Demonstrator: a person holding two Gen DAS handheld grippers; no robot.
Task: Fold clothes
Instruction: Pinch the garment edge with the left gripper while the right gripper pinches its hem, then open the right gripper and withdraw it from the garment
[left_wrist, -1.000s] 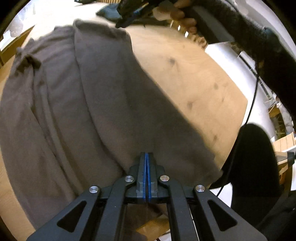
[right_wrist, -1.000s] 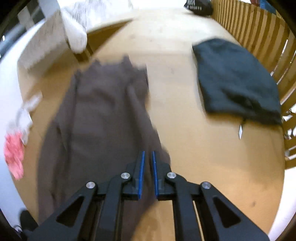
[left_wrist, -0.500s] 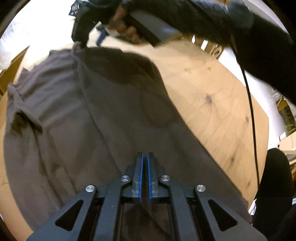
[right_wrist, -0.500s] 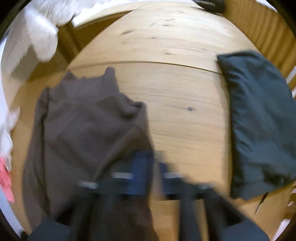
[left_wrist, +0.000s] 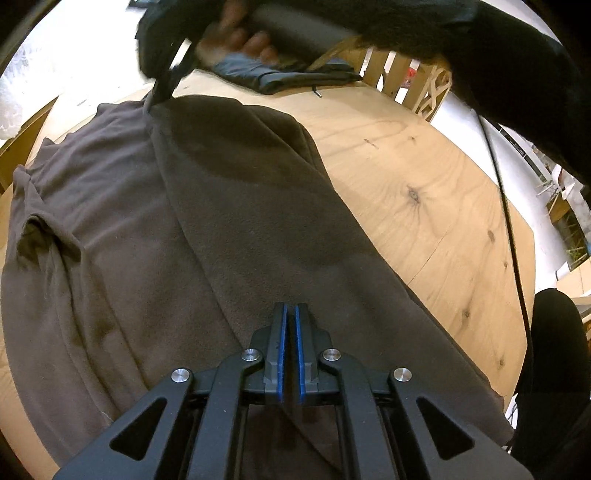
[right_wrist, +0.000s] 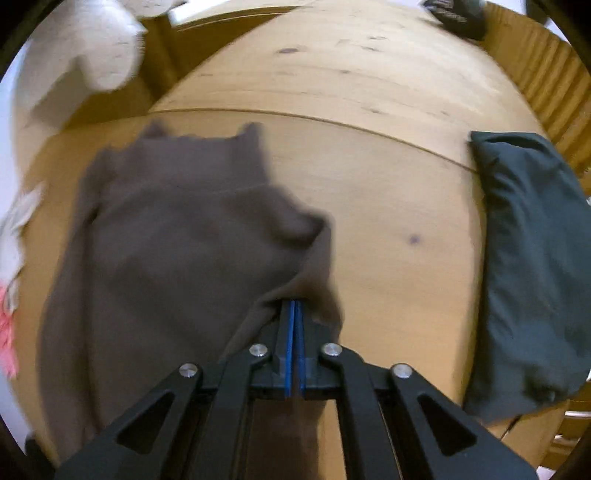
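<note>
A brown garment (left_wrist: 192, 236) lies spread on the wooden table (left_wrist: 424, 192), with one side folded over toward the middle. My left gripper (left_wrist: 290, 306) sits at its near edge, pads shut on the brown cloth that runs under them. My right gripper (right_wrist: 294, 304) is shut on a raised fold of the same brown garment (right_wrist: 177, 243), which bunches around its tips. In the left wrist view the right gripper (left_wrist: 159, 92), held in a person's hand (left_wrist: 236, 40), pinches the garment's far corner.
A folded dark green garment (right_wrist: 528, 266) lies on the right of the table, also seen as a dark bundle (left_wrist: 288, 75). Slatted wooden rails (right_wrist: 546, 74) border the far right. A white fluffy cloth (right_wrist: 85, 48) and a pink cloth (right_wrist: 7, 347) lie at the left. A black cable (left_wrist: 506, 206) hangs across.
My right gripper came down over the brown garment and shut on its edge. In the left view the hand with that gripper dropped to the far corner, and the folded flap spread wider.
</note>
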